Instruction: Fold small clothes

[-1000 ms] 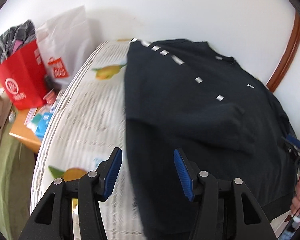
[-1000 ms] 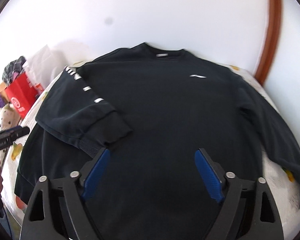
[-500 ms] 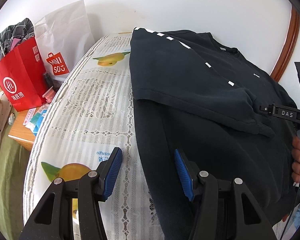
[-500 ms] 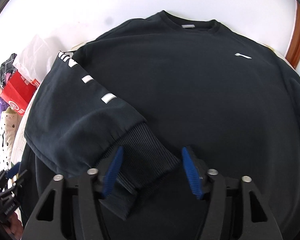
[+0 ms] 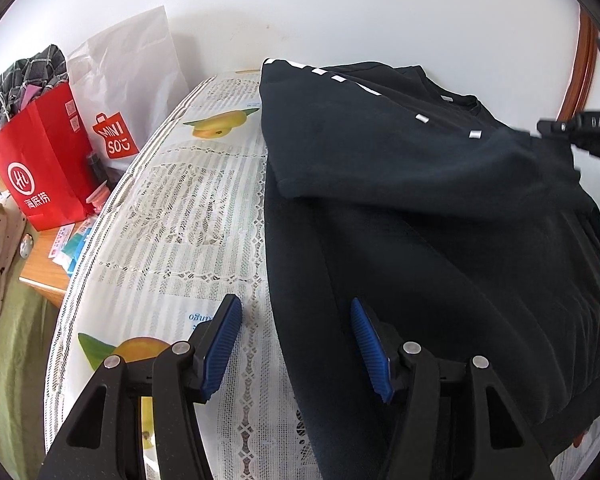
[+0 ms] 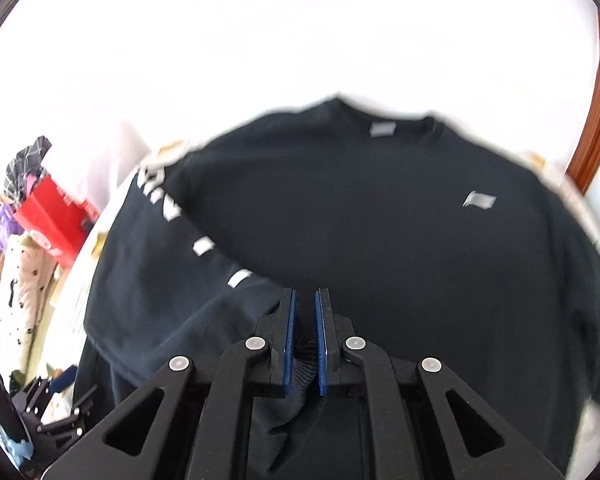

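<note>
Sweatshirt lies flat on the lace tablecloth; its ribbed sleeve cuff sits clamped in the right gripper (left gripper opening, straddling the garment's edge, pads not pressing)

Left gripper: black angular frame, ribbed blue pads, silver screws. Right gripper: same black frame, blue pads, silver screws; white "DAS" lettering on its body.

A bench draped in white lace cloth with mango prints is carrying a black long-sleeved sweatshirt.
</note>
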Action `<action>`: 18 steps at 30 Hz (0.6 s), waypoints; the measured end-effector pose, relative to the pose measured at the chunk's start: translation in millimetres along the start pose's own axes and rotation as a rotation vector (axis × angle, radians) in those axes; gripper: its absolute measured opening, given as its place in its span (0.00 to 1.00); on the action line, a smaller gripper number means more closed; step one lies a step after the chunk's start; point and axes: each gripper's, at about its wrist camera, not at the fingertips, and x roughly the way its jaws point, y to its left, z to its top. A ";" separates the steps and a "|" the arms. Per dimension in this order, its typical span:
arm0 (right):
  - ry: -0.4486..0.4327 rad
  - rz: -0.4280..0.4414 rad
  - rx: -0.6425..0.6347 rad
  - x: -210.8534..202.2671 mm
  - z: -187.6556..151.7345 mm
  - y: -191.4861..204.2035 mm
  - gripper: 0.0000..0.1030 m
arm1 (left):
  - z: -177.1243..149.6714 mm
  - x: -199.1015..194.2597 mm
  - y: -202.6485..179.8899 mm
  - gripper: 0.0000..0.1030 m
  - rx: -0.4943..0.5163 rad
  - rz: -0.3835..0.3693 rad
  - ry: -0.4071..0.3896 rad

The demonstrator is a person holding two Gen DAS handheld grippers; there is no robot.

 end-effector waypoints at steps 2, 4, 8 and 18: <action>-0.031 -0.015 -0.015 -6.9 9.5 -5.7 0.09 | -0.6 -0.1 -0.3 0.53 0.002 0.002 -0.003; -0.054 -0.033 -0.020 -10.0 18.9 -14.1 0.09 | -0.8 0.0 -0.5 0.53 0.003 0.003 -0.004; -0.105 -0.061 -0.036 -14.8 32.4 -33.0 0.08 | -0.7 0.4 -1.6 0.55 0.008 0.009 -0.001; -0.182 -0.184 0.066 -13.3 68.0 -128.1 0.08 | 1.6 3.4 -0.2 0.63 0.018 0.028 0.002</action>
